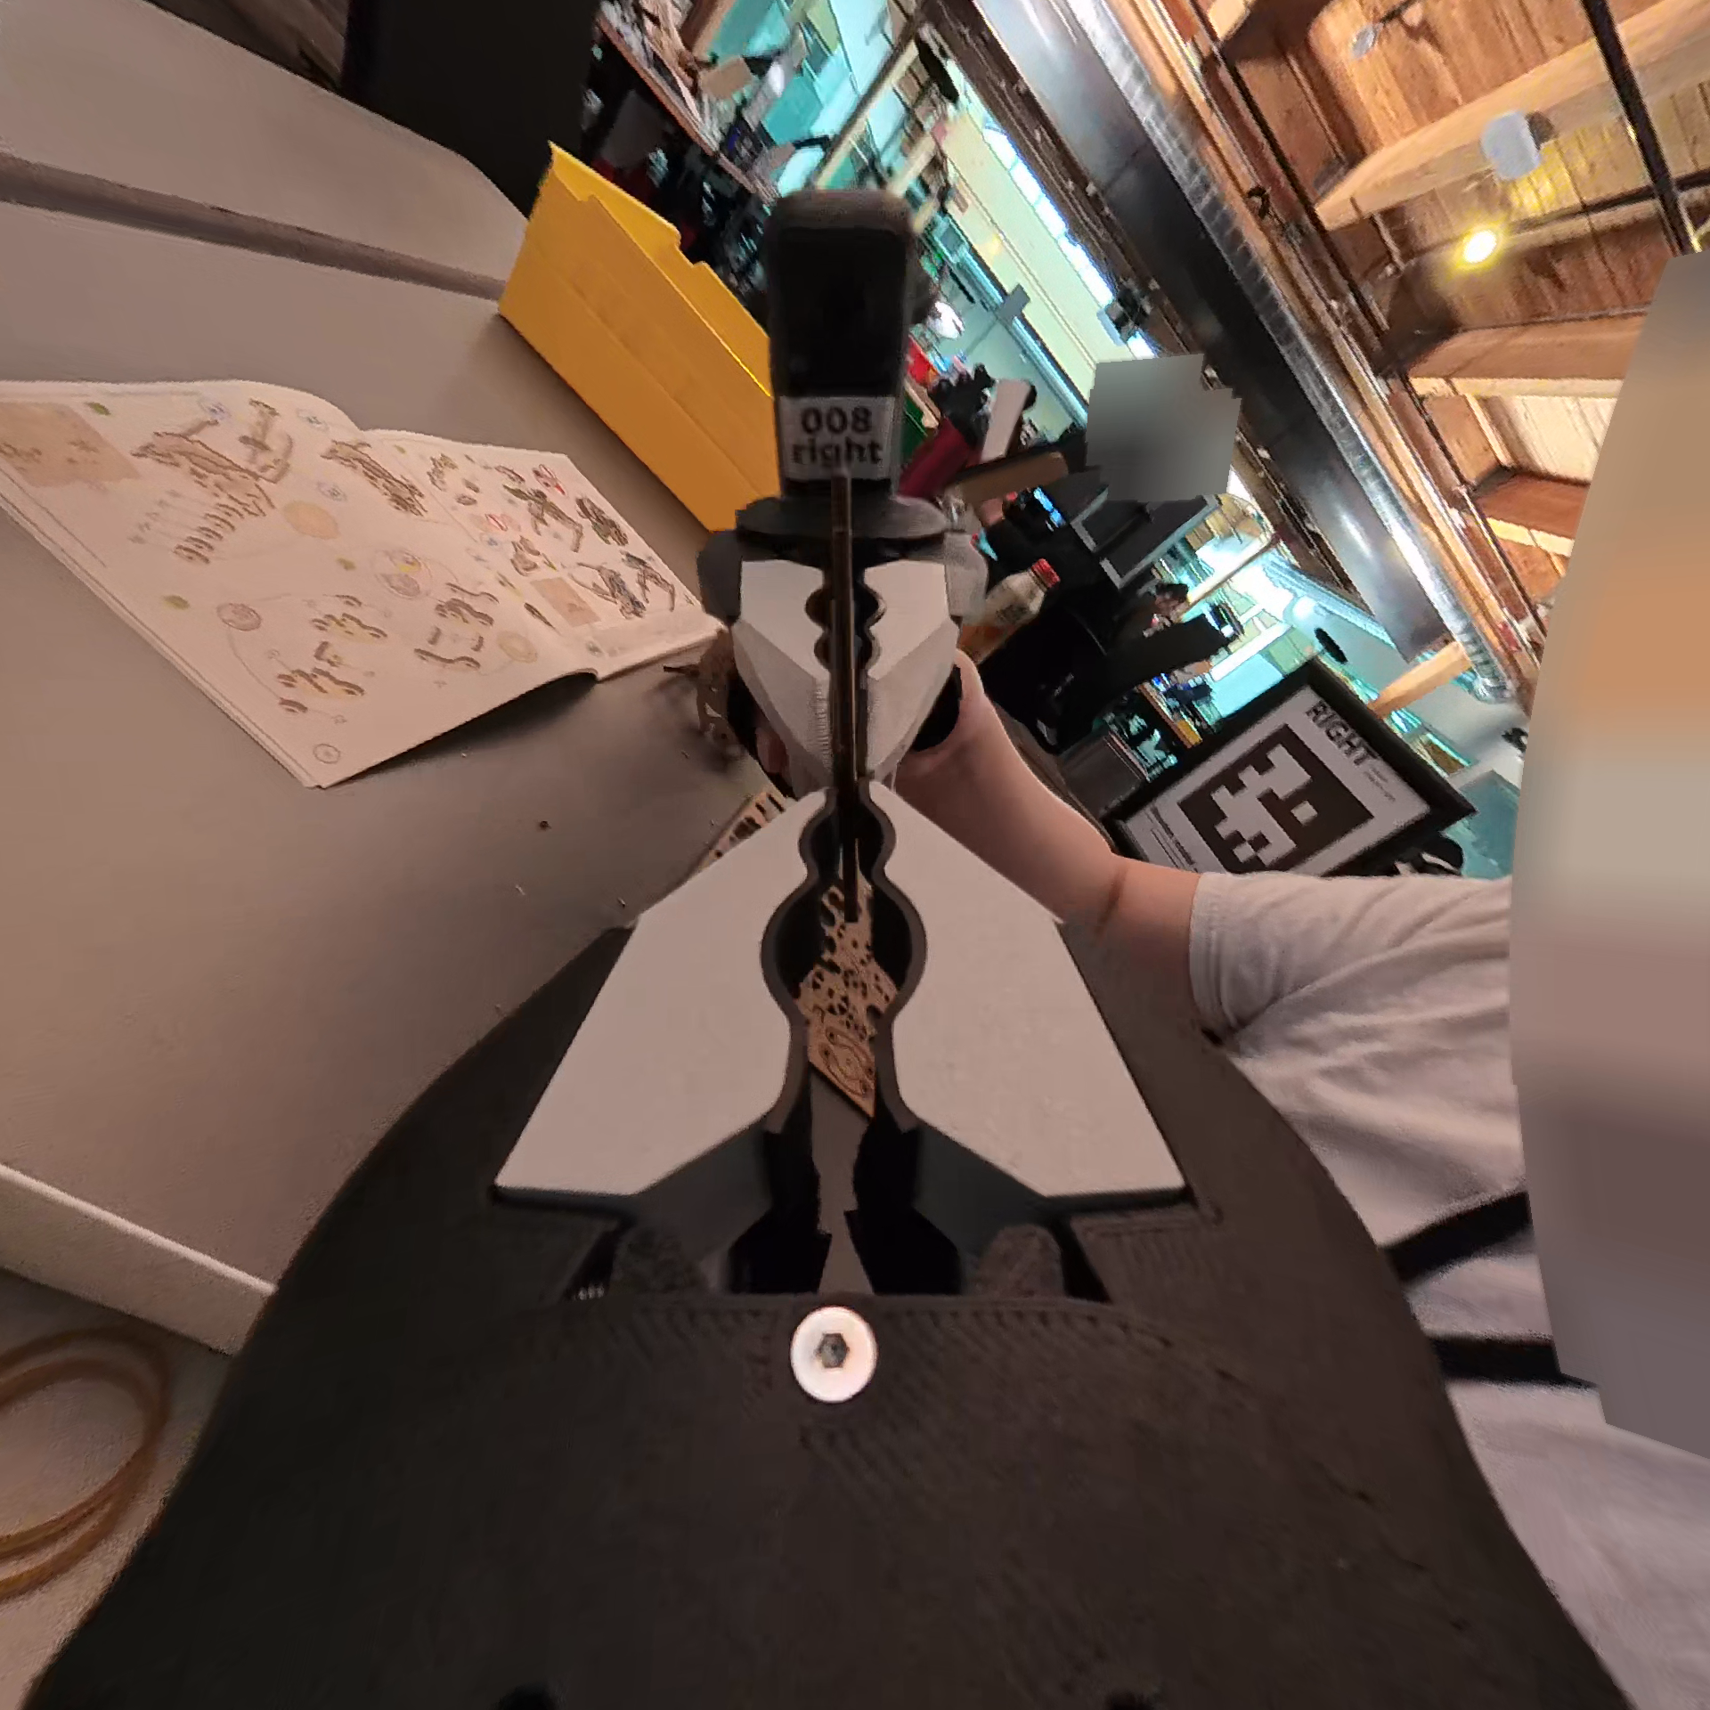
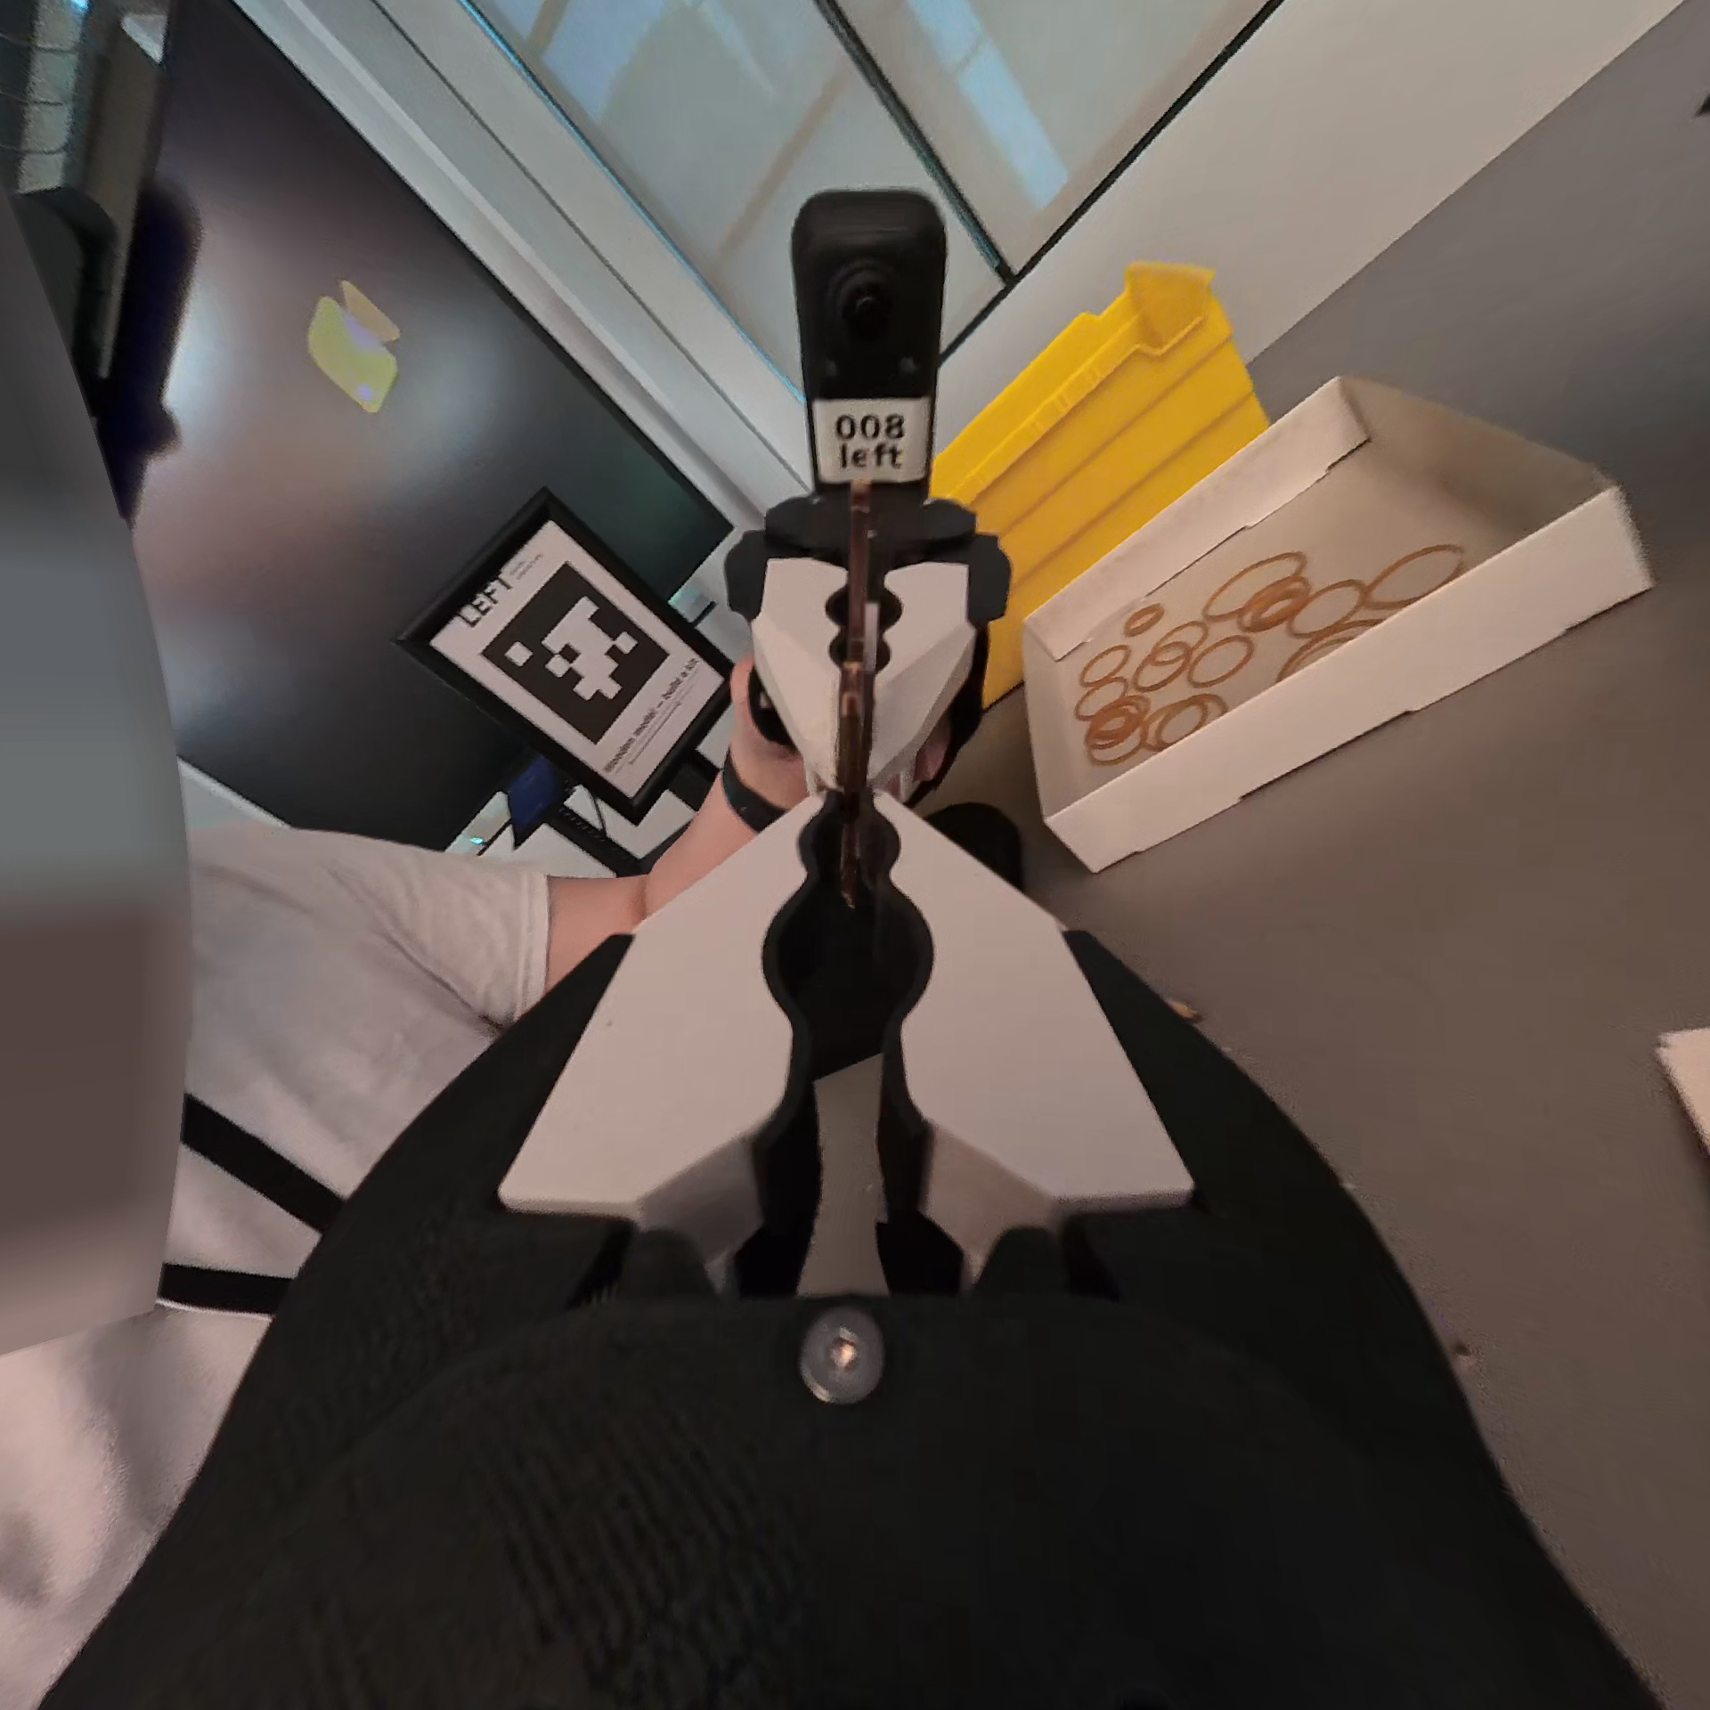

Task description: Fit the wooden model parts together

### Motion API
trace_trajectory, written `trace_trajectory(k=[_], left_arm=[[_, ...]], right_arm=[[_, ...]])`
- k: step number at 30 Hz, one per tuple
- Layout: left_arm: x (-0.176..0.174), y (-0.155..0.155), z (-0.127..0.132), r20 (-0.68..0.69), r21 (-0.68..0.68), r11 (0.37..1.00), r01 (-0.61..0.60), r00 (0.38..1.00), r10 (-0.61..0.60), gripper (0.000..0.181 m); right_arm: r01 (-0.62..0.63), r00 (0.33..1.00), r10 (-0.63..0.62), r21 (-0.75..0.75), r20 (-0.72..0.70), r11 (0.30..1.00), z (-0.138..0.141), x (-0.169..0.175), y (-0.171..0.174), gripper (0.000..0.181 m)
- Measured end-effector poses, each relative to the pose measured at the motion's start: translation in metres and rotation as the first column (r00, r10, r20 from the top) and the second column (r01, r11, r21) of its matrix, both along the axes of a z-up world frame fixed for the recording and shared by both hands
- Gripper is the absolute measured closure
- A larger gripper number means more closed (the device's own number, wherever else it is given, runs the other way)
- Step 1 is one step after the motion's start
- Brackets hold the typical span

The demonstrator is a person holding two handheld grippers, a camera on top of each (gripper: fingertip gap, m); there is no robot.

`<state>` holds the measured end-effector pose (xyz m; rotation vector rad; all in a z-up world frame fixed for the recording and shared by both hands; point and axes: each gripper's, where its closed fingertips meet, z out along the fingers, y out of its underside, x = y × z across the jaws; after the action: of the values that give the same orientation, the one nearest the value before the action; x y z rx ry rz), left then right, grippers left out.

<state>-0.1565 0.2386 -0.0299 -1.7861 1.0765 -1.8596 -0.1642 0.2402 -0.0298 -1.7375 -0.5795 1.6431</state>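
Nearest the lens, the left gripper clamps a thin wooden sheet, edge-on, held up above the table. Facing it tip to tip, the right gripper pinches the same sheet's far end, blocking what lies behind. Left to right around them: open instruction booklet, yellow bin, white tray of rubber bands.

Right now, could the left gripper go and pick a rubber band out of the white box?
Probably not yet: the left gripper is shut on a flat wooden part, tip to tip with the right gripper. The white box lies open.
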Motion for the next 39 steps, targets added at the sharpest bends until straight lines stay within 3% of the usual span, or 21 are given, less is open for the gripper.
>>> trace_trajectory(k=[5, 14, 20, 28, 33, 39], left_arm=[[-0.019, -0.009, -0.003, -0.042, 0.027, 0.993, 0.114, 0.993, -0.112, 0.181], [-0.020, -0.001, -0.007, -0.002, -0.065, 0.991, 0.114, 0.993, -0.114, 0.181], [-0.019, -0.003, -0.006, 0.001, -0.037, 0.992, 0.119, 0.993, -0.119, 0.181], [-0.016, 0.000, -0.008, -0.001, -0.036, 0.995, 0.091, 0.996, -0.091, 0.181], [-0.013, 0.006, -0.005, 0.015, -0.036, 0.998, 0.042, 0.999, -0.042, 0.181], [-0.008, 0.006, -0.007, 0.014, -0.038, 0.999, 0.036, 0.999, -0.036, 0.181]], right_arm=[[-0.070, 0.997, 0.070, -0.008, 0.015, 0.997, -0.009, -0.023, -0.014, 0.179], [-0.042, 0.999, 0.042, -0.027, -0.018, 0.999, -0.014, -0.026, -0.008, 0.179], [-0.042, 0.999, 0.042, 0.000, 0.027, 0.999, -0.013, -0.024, -0.009, 0.179], [0.047, 0.999, -0.047, 0.015, 0.001, 0.999, -0.005, -0.011, 0.004, 0.180], [0.112, 0.994, -0.112, 0.002, -0.002, 0.994, 0.000, 0.003, 0.013, 0.171], [0.091, 0.995, -0.091, -0.005, 0.045, 0.996, -0.006, -0.005, 0.010, 0.171]])
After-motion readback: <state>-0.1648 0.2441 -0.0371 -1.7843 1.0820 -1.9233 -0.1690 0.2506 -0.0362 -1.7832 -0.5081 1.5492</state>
